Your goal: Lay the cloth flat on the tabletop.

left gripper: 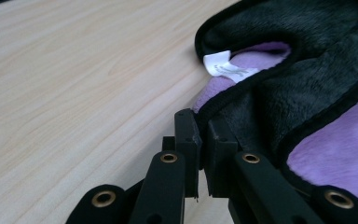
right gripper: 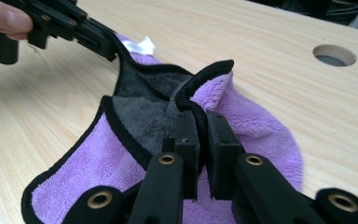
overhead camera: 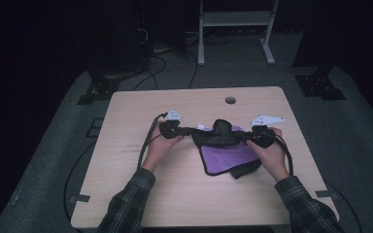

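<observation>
A fleece cloth [overhead camera: 226, 153], purple on one side, dark grey on the other and edged in black, lies at the middle of the wooden table [overhead camera: 141, 194]. My left gripper [overhead camera: 190, 131] is shut on its black-trimmed left edge [left gripper: 214, 105], close to a white label [left gripper: 223, 65]. My right gripper [overhead camera: 245, 137] is shut on the opposite edge, and the black trim runs in between its jaws [right gripper: 201, 122]. Between the two grips the cloth's upper part is lifted and folded over, grey side [right gripper: 144, 119] showing. The left gripper [right gripper: 107, 44] appears far off in the right gripper view, held by a hand [right gripper: 4, 18].
A round cable hole [overhead camera: 230, 100] sits near the table's far edge [right gripper: 334, 55]. Black cables [overhead camera: 145, 145] trail from both grippers over the tabletop and off its sides. Behind the table stand a white metal frame [overhead camera: 235, 19] and dark equipment stands [overhead camera: 320, 82].
</observation>
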The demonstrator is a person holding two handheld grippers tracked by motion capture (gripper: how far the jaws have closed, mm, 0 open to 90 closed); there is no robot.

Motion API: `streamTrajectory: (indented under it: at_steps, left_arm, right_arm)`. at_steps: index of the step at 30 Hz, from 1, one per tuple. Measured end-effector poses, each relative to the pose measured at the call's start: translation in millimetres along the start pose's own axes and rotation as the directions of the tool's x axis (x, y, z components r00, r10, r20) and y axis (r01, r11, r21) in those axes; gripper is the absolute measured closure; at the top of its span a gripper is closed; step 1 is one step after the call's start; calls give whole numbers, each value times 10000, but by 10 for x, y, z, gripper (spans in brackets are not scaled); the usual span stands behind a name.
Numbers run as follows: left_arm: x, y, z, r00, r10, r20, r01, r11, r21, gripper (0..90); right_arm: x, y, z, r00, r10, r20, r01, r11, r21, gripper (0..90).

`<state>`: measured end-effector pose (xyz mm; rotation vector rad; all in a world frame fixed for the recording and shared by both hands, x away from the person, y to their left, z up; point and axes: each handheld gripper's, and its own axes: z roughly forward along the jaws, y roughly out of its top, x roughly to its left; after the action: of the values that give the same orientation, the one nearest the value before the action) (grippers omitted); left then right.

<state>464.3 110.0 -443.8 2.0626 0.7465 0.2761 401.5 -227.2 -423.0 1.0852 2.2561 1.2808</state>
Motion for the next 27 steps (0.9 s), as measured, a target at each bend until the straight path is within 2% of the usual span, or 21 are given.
streamTrajectory:
  at_steps: [4, 9, 17, 21, 24, 27]
  left_arm:
    - [13, 43, -181, 9992, -362, 142, 368, 9981, -490, 852]
    - [54, 77, -448, 9991, -406, -87, 395, 9943, -988, 851]
    - [202, 12, -855, 9951, -774, -618, 668, 9852, -1581, 851]
    - [270, 6, -1054, 9913, -1055, -791, 876, 9754, -2025, 852]
    - [305, 43, -1220, 9886, -1077, -1056, 819, 9712, -2238, 852]
    - [339, 119, -1389, 9849, -1114, -1327, 735, 9623, -2618, 852]
  right_arm:
    - [-15, 67, -98, 9999, -67, 98, 70, 9996, -282, 838]
    - [-64, 144, -239, 9988, -224, 424, 250, 9978, -620, 839]
    - [-235, 189, -519, 9953, 75, 962, 42, 9927, -1206, 841]
    - [-311, 199, -636, 9927, 270, 1178, -95, 9891, -1468, 843]
    - [-354, 230, -704, 9912, 369, 1272, -151, 9856, -1682, 847]
    - [-366, 299, -763, 9904, 274, 1352, -2, 9803, -1975, 850]
